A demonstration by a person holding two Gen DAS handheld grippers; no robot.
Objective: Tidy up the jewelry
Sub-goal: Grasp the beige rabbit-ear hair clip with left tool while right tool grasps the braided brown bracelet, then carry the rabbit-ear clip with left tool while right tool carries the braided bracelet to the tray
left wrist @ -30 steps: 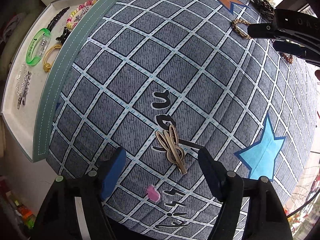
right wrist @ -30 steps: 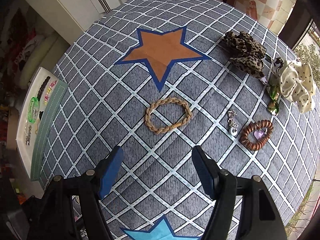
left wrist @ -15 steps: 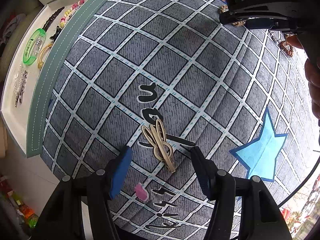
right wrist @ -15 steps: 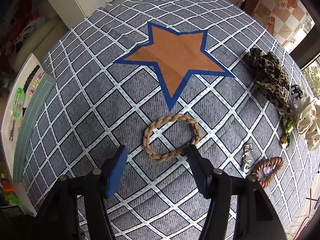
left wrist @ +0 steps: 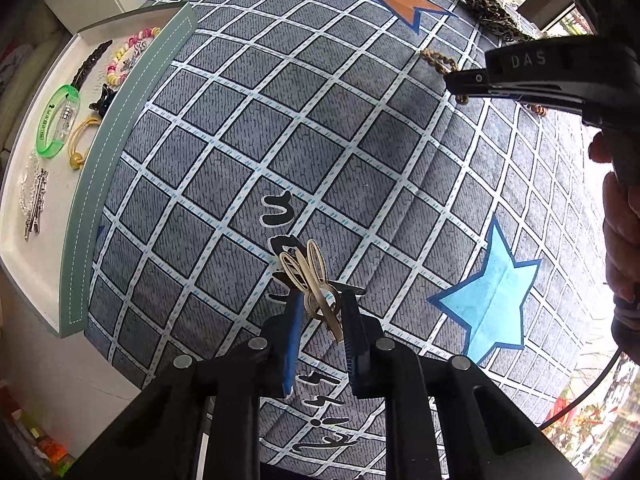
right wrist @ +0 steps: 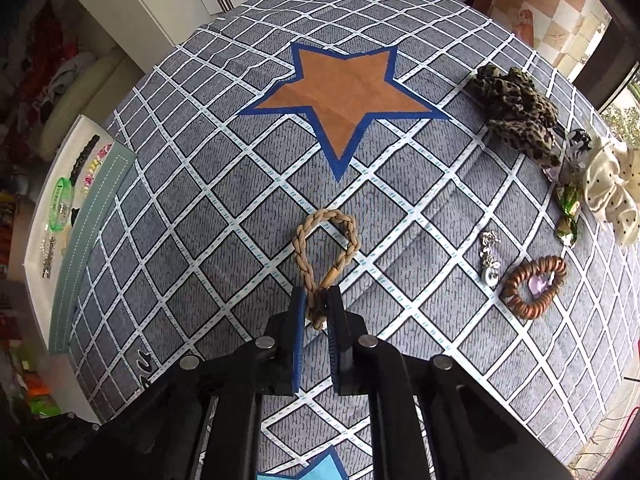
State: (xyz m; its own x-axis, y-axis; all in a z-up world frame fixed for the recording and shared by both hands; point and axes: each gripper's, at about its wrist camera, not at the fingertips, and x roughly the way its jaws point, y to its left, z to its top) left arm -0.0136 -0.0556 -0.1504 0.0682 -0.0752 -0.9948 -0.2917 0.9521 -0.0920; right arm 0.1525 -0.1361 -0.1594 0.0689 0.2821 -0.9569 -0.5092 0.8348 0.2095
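Left gripper (left wrist: pixel 320 312): we have it clamped on the gold rabbit-eared metal hair clip (left wrist: pixel 312 280), low over the grey checked cloth (left wrist: pixel 248 128).
Right gripper (right wrist: pixel 318 304): we pinch the near end of the tan braided rope bracelet (right wrist: pixel 326 240); its loop lies on the cloth.
Risk: the thin clip could twist free; the rope's shallow bite could slip.
Far: white jewelry tray (left wrist: pixel 24 256) at the cloth's left edge, well apart.

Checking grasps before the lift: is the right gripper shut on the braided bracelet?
Shut. The right gripper fingers pinch the braided bracelet, squeezing its loop into a teardrop.
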